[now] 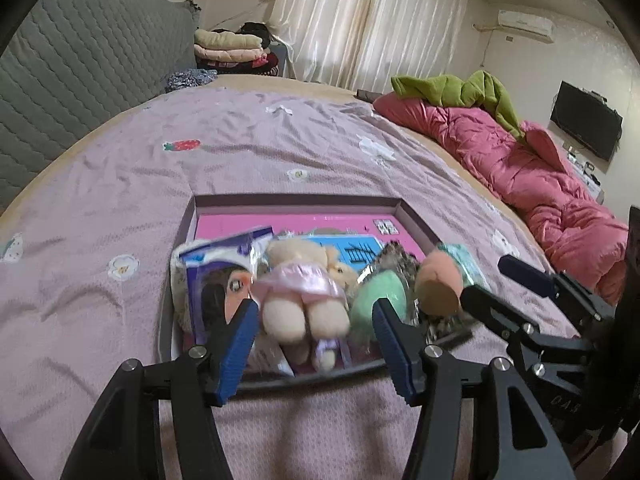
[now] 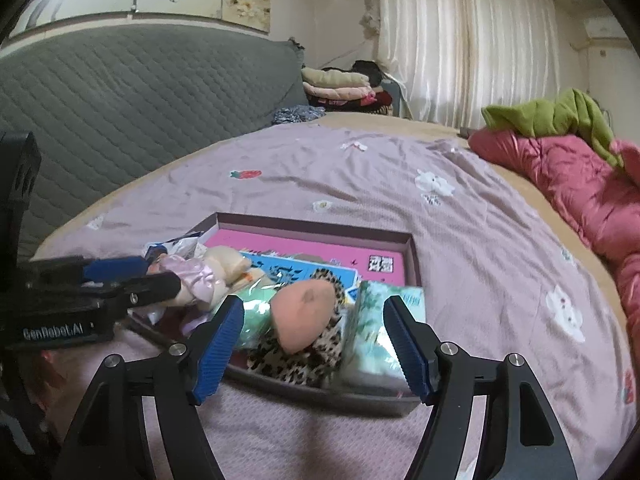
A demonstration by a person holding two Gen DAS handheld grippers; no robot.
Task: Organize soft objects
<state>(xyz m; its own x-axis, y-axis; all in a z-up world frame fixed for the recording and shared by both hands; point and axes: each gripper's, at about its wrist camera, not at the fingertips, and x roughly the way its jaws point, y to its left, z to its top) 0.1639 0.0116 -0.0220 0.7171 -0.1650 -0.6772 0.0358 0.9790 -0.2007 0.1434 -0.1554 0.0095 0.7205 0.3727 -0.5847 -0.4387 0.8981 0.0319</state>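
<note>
Plush and foam items gathered in the shallow box (image 1: 416, 220), both grippers released at its near rim.

Left gripper (image 1: 316, 316) stands with its blue fingers (image 1: 236, 348) spread and unclamped; the teddy bear in a pink dress (image 1: 304, 292) lies between them at the box's near edge, and no pad appears to press on it. Right gripper (image 2: 316, 320) is likewise released, straddling the peach sponge (image 2: 304, 316) that rests on the leopard-print cloth (image 2: 296, 364) at the box's near rim, with the mint-green soft piece (image 2: 256, 316) to its left and the floral tissue pack (image 2: 380, 328) at the box's near right corner. To do the release well, each gripper should probably lift clear along its own line, fingers kept wide, so that no pad drags a toy back over the rim; the tissue pack seems nearest to slipping out.
</note>
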